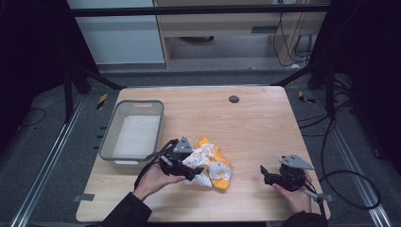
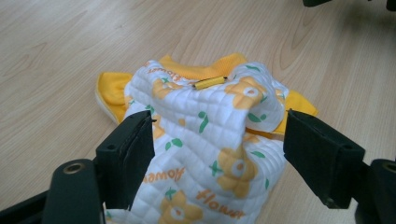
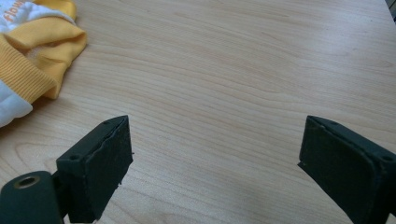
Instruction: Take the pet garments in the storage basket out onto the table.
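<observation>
From the high view, a crumpled quilted garment (image 1: 210, 165) lay on the worktop (image 1: 255, 123) just right of a grey bin (image 1: 132, 132), with the left gripper (image 1: 187, 168) at it and the right gripper (image 1: 269, 176) well apart.

In the left gripper view, its jaws stood wide around the bunched garment (image 2: 210, 154); closing there might pinch only a loose fold, which could slip out.

In the right gripper view, the jaws gaped wide over bare wood.

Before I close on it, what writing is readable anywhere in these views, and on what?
"Flower", orange, printed repeatedly on the white quilted garment between the left gripper jaws.
"flow", cut off at the picture's edge, same garment in the right gripper view.
No writing on the grey bin or table.
</observation>
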Demonstrator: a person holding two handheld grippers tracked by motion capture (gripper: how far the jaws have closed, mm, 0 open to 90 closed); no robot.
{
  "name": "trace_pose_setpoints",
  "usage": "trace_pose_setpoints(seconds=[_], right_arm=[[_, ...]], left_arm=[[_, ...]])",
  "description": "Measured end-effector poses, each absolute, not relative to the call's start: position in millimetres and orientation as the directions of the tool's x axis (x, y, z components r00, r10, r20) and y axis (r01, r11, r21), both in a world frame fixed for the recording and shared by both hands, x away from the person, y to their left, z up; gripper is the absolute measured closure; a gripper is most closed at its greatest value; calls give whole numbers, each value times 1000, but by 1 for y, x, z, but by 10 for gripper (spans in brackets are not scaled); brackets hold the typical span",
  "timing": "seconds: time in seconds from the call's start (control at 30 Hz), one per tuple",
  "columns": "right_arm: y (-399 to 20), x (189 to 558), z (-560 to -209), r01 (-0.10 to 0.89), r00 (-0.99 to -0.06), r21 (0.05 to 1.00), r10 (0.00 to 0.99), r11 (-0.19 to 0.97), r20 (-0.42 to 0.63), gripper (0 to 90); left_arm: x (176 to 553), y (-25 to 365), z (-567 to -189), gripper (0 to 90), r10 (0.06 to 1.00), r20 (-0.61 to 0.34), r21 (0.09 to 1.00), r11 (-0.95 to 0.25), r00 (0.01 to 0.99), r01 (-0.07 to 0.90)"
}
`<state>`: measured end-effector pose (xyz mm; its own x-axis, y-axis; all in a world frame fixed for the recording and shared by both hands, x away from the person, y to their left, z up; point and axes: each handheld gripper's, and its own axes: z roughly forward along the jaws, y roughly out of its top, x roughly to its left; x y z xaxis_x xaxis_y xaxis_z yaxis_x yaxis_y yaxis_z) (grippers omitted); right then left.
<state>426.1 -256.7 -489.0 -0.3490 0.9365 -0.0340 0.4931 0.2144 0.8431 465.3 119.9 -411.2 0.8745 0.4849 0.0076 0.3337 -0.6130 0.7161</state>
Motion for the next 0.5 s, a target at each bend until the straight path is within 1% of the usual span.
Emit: trace_pose_setpoints(seconds=[0.17,0.4,0.5], right_arm=[[-257,426,-489,494,-347,843,937,213,-34,95],[-257,426,-489,493,-346,843,937,215,-37,94],[-257,426,-489,492,-345,844,938,215,-38,93]], left_arm=[[458,136,-411,243,519,-6,753,-560,855,345],[448,165,-413,245,603,10,796,-487,798,358],[444,178,-416,248,632,-5,816,-445,775,368]])
